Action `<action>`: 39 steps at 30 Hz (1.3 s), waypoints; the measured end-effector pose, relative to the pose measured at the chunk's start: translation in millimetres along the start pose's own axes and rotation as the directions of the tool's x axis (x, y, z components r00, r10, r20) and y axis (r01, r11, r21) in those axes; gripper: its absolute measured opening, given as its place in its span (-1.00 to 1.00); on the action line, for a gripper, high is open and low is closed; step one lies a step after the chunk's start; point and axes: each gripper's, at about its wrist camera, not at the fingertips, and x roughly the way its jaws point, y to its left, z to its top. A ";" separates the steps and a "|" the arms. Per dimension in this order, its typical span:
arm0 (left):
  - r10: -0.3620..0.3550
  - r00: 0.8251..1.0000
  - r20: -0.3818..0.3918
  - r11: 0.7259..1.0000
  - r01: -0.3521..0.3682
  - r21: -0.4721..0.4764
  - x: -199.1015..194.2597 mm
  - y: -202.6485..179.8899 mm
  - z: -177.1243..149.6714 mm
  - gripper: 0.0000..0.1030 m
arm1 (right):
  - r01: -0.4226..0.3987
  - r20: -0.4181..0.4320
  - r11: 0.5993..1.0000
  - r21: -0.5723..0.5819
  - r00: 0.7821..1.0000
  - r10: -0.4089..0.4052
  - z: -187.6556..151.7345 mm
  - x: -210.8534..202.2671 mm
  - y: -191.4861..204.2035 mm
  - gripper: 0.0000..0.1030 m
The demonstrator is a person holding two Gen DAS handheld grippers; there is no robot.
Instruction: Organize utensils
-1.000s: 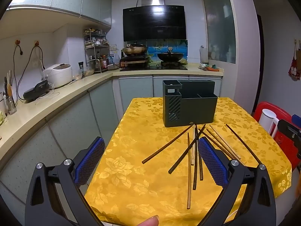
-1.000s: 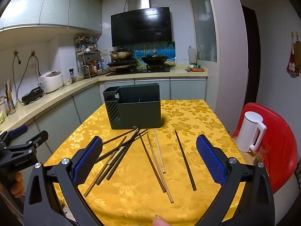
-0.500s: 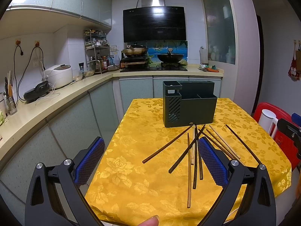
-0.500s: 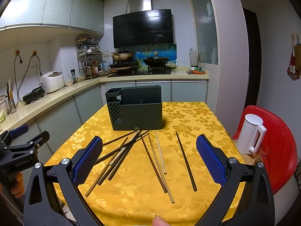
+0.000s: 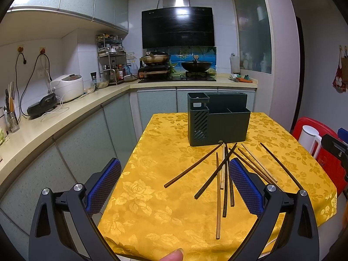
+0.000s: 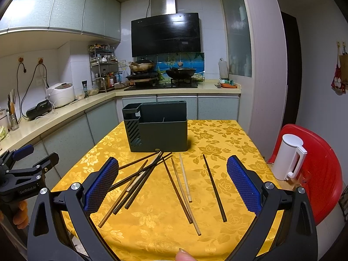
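The chopsticks (image 6: 174,180) lie loose on the yellow tablecloth (image 6: 217,134), some crossed in a small heap ahead of the right gripper's left pad, others fanned out singly between its pads, and one dark stick lies apart nearer the right pad. Just beyond their far tips stands the dark utensil holder (image 6: 158,128), upright, and no stick shows above its rim. Compared with a second ago, nothing on the cloth has shifted; the right gripper (image 6: 173,184) has edged a little closer to the sticks and holder, while the left gripper (image 5: 173,187) sees almost the same scene as before. That suggests the sorting has not begun and the approach is only starting.

Both grippers hang above the near table edge with their blue pads wide apart and nothing between them. From the left gripper the heap lies ahead and toward its right pad (image 5: 243,189), which covers the near ends of several sticks. The left pad of the right gripper likewise hides parts of the heap. How many sticks are stacked there is hard to count. The holder's compartments are seen only from the rim, so their depth and contents stay unseen. A fingertip (image 6: 184,255) is cut off at the bottom edge, and a white kettle (image 6: 287,156) sits on a red chair (image 6: 322,174) off to the right.
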 end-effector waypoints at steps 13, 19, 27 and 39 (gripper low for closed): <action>0.000 1.000 0.000 1.000 0.000 -0.001 -0.1 0.1 0.3 0.86 | 0.001 0.003 1.000 -0.001 1.000 -0.001 -0.5 -0.4 0.4 0.87; -0.001 1.000 0.002 1.000 0.001 -0.001 -0.6 0.0 0.8 0.86 | 0.001 0.006 1.000 -0.001 1.000 -0.001 0.7 -1.5 0.3 0.87; -0.001 1.000 -0.001 1.000 0.001 0.000 0.0 0.1 0.7 0.86 | 0.002 0.007 1.000 -0.002 1.000 -0.002 0.2 -1.9 0.8 0.87; -0.001 1.000 0.000 1.000 0.001 -0.001 -0.1 0.2 0.6 0.86 | 0.003 0.009 1.000 -0.003 1.000 -0.003 1.1 -2.4 0.8 0.87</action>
